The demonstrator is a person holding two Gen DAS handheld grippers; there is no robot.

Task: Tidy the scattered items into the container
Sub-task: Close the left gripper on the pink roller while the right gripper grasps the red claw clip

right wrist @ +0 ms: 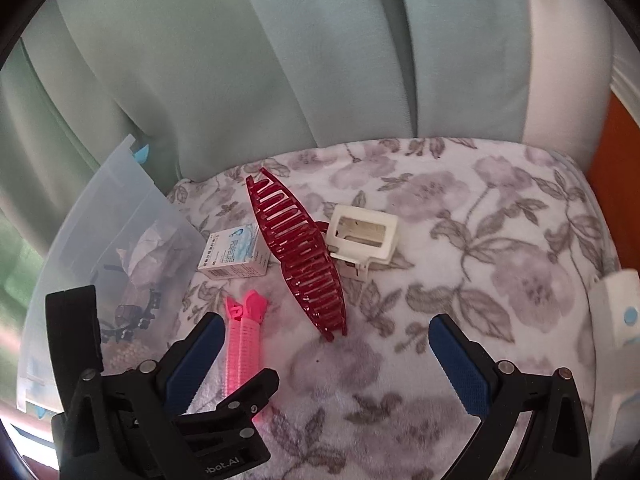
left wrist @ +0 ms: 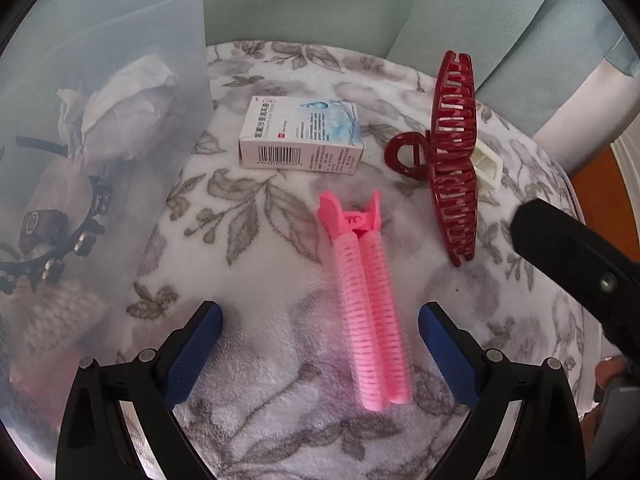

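A pink roller clip (left wrist: 370, 312) lies on the floral blanket (left wrist: 256, 264) between the fingers of my open left gripper (left wrist: 320, 356), not gripped. Beyond it lie a white and blue medicine box (left wrist: 302, 138), a dark red claw clip (left wrist: 452, 156) and a small white plastic frame (left wrist: 486, 168). The translucent container (left wrist: 100, 168) stands at the left, holding crumpled tissue, a black headband and other bits. In the right wrist view my open right gripper (right wrist: 326, 364) hovers empty near the red claw clip (right wrist: 302, 256), white frame (right wrist: 362, 236), box (right wrist: 236, 254) and pink clip (right wrist: 242, 340).
Pale green curtains (right wrist: 280, 60) hang behind the blanket's far edge. An orange surface (right wrist: 616, 168) shows past the right edge. A white and blue object (right wrist: 618, 308) sits at the far right. Open blanket (right wrist: 480, 260) lies right of the white frame.
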